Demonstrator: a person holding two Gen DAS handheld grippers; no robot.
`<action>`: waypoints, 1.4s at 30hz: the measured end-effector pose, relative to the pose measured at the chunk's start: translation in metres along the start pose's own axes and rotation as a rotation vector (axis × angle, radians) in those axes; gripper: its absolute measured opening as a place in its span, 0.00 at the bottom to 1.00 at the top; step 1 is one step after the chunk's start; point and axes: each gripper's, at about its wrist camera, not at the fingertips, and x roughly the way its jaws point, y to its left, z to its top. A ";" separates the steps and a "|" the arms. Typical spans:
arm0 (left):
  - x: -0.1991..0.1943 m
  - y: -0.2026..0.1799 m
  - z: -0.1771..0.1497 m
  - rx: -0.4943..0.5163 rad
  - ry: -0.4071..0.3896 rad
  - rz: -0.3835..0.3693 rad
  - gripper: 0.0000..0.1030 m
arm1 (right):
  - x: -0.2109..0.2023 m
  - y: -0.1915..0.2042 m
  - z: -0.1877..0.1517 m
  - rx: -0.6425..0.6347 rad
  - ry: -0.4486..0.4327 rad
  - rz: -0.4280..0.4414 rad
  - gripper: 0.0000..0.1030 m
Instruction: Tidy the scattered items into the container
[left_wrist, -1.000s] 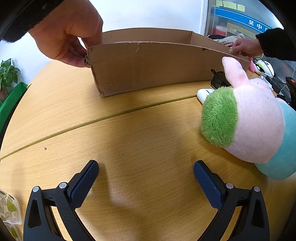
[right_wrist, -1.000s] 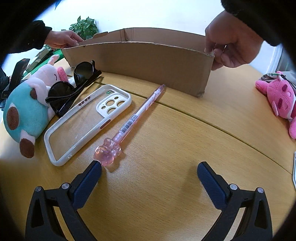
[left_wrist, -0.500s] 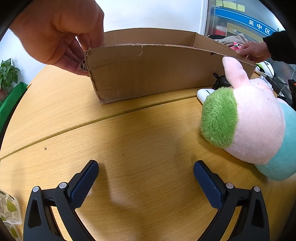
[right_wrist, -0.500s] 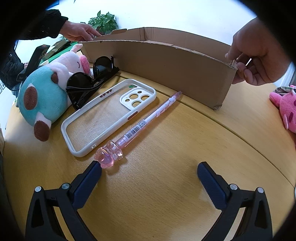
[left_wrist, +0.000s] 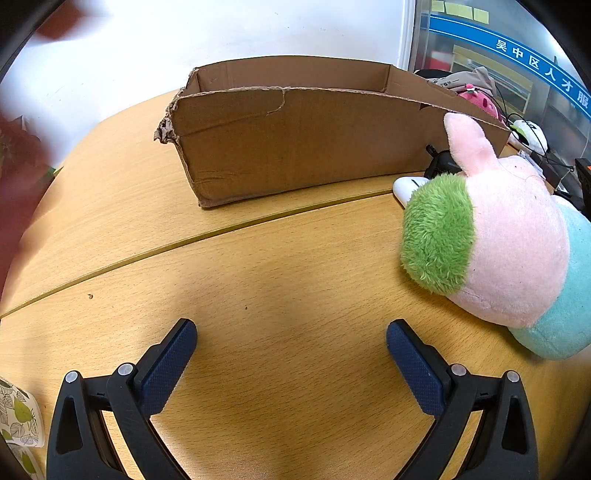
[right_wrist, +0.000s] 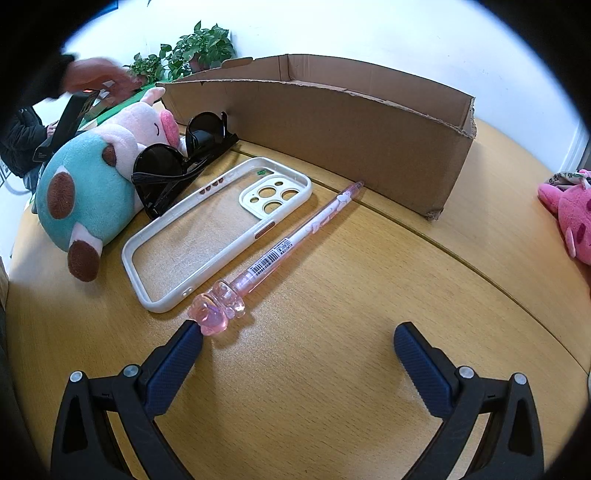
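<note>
A low open cardboard box (left_wrist: 295, 140) stands on the round wooden table; it also shows in the right wrist view (right_wrist: 332, 122). A pink, green and teal plush toy (left_wrist: 509, 251) lies right of my open, empty left gripper (left_wrist: 291, 350). In the right wrist view the same plush (right_wrist: 88, 184) lies at left beside black sunglasses (right_wrist: 177, 162), a white phone case (right_wrist: 218, 229) and a pink pen (right_wrist: 280, 254) with a bear-shaped cap. My right gripper (right_wrist: 297, 347) is open and empty; its left fingertip is next to the pen's cap.
A pink plush (right_wrist: 572, 210) lies at the right table edge. Potted plants (right_wrist: 184, 51) stand behind the box. A blurred hand (right_wrist: 99, 79) hovers at far left over a dark device. A leaf-patterned cup (left_wrist: 18, 417) sits at lower left.
The hands that held the box's ends have let go and pulled away. The box now stands closer and turned slightly. Both grippers stay open.
</note>
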 end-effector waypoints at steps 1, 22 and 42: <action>0.000 0.000 0.000 0.000 0.000 0.000 1.00 | -0.002 0.000 -0.001 0.022 0.000 -0.016 1.00; 0.006 -0.003 0.000 -0.071 -0.001 0.054 1.00 | -0.005 0.009 0.002 0.259 0.315 -0.127 1.00; -0.099 0.012 0.059 -0.407 0.031 0.036 1.00 | -0.080 0.040 0.115 0.417 0.088 -0.072 1.00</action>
